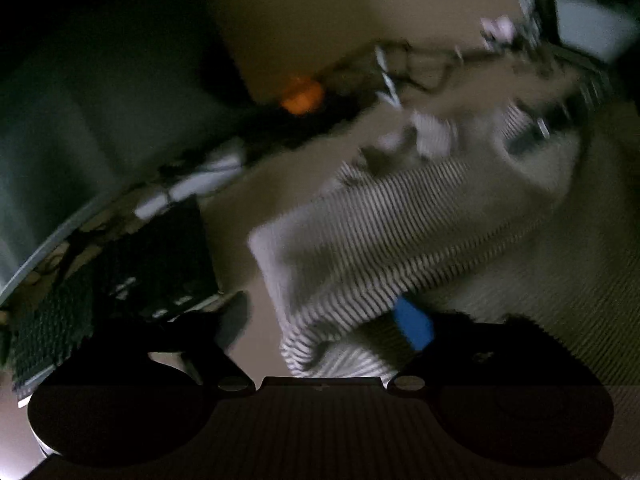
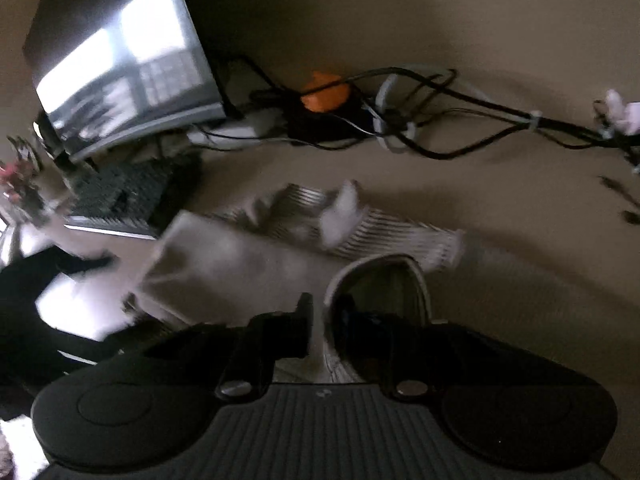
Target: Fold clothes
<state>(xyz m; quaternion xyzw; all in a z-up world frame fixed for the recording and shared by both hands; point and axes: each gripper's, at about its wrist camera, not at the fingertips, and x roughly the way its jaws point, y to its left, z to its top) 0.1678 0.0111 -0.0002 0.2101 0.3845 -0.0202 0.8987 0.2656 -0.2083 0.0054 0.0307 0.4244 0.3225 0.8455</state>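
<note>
The striped shirt point(image 1: 384, 232) lies crumpled mid-surface point(image 2: 480, 40), soft, light, floppy. The right tool point(image 2: 322, 320) pinches its near edge; the left tool point(image 1: 324, 340) stands wide. Grip hems or corners.

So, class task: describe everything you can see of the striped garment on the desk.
The striped garment is soft knit-looking cloth, pale with fine dark stripes and plain pale bands at its edges. It lies crumpled and partly folded on the beige desk, near a keyboard. The right gripper is shut on a raised loop of its edge. The left gripper is open with a corner lying between its fingers, beside a blue pad. Motion blur hides finer detail.
</note>
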